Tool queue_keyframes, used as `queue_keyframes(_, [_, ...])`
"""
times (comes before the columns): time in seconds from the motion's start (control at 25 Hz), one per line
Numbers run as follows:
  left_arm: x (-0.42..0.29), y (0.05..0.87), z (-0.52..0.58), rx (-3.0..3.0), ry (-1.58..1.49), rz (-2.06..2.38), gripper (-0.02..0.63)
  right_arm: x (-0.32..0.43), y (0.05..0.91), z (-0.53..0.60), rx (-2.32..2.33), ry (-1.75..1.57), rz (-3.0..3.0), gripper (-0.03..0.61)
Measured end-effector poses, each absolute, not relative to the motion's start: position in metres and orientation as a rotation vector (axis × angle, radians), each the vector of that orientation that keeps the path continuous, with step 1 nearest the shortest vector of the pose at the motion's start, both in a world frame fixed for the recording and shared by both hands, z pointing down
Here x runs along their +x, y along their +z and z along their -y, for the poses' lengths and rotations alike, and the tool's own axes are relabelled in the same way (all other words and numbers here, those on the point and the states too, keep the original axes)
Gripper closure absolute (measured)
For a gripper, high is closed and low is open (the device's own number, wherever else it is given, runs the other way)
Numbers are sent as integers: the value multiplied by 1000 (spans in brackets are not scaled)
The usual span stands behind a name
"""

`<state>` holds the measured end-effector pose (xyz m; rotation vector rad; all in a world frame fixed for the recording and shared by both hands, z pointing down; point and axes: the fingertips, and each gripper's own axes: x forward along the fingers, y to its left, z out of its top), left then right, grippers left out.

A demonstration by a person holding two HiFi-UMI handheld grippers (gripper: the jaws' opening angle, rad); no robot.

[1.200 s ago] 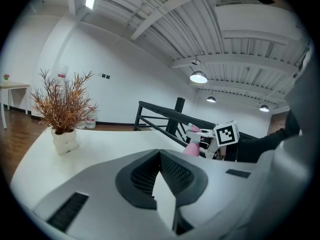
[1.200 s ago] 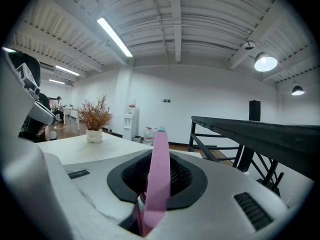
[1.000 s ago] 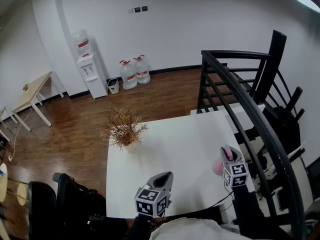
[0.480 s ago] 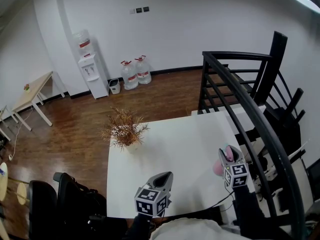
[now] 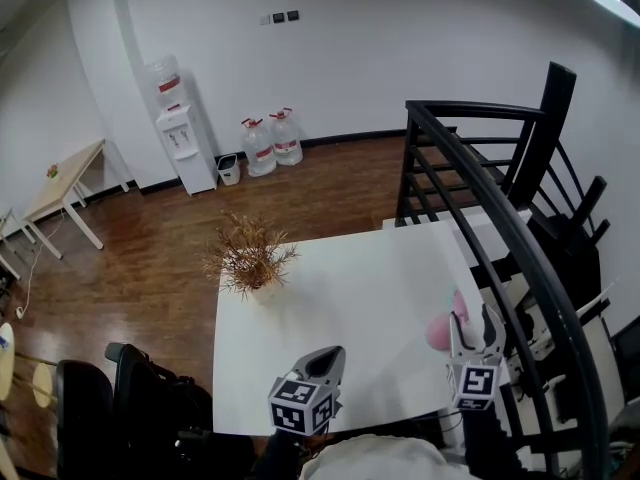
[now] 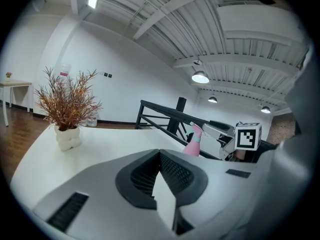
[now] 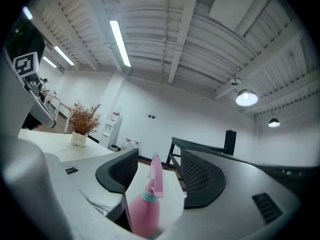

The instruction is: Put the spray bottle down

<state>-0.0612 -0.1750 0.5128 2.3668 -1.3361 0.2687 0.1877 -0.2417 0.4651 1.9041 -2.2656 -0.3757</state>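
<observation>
My right gripper (image 7: pixel 159 160) is opening, jaws spread clear of the spray bottle (image 7: pixel 146 206) standing between them on the table (image 5: pixel 340 298); only backing off remains.

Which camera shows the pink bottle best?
The right gripper view: the bottle stands close up, nozzle and neck clear. The left gripper view shows it small and far; the head view, only a pink patch.

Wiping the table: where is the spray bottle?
In the head view the spray bottle stands at the white table's right edge by the railing, between the right gripper's opening fingers.
</observation>
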Motion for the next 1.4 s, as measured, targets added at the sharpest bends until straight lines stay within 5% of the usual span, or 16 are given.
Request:
queue_keyframes(0.12, [-56, 511, 174, 2379, 265, 1322, 624, 156, 437, 226, 1788, -581, 2318, 335])
queue_keyframes(0.24, [-52, 505, 175, 2393, 252, 1317, 624, 122, 436, 218, 1668, -479, 2487, 580])
queue_keyframes(0.28, [-52, 504, 174, 2396, 248, 1318, 624, 107, 440, 216, 1594, -419, 2557, 595])
queue_keyframes(0.64, [-48, 497, 165, 2402, 209, 1316, 624, 22, 489, 210, 1209, 185, 2775, 598])
queue_keyframes(1.4, [-56, 490, 161, 2404, 215, 1344, 624, 7, 480, 211, 1149, 184, 2776, 598])
